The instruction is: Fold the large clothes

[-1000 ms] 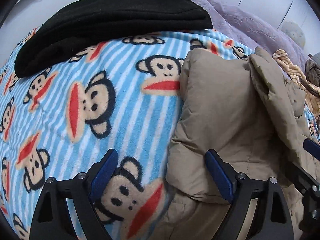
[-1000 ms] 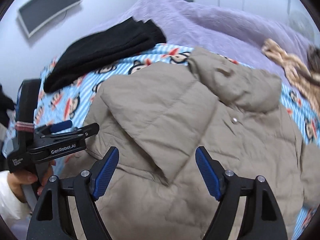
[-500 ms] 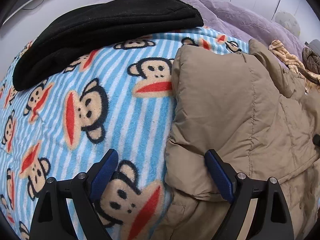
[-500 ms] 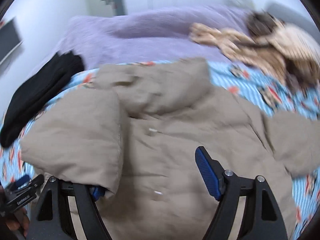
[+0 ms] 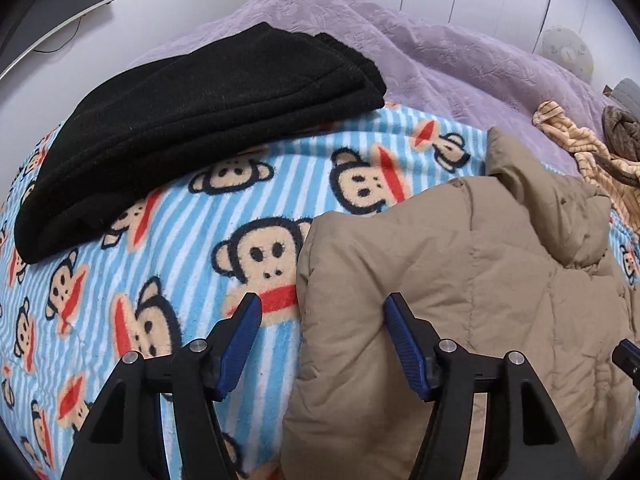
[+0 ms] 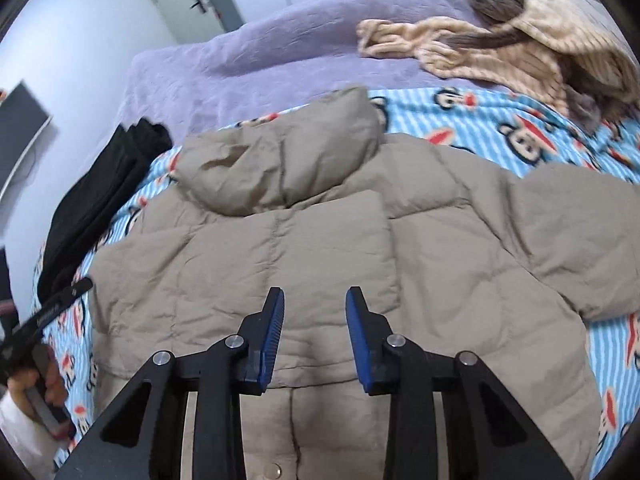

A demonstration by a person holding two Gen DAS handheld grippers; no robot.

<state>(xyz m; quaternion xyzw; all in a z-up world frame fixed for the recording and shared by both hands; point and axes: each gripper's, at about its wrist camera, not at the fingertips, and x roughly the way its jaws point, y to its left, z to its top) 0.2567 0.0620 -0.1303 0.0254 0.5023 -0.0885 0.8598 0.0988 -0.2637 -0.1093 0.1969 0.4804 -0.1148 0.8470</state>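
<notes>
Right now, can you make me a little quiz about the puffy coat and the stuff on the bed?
1. True or false: the folded black garment lies on top of the puffy beige jacket.
2. What animal is printed on the blue striped fleece blanket?
3. Which sleeve is already folded across the jacket's front: A the one nearer the black garment, B the other one?

Key: 1 false; 2 monkey; 3 A

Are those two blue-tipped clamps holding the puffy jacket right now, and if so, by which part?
Neither holds it. The left gripper straddles the jacket's folded edge, pads clear. The right gripper hangs over the folded sleeve with nothing between its pads. Both jaws have just been closing.
</notes>
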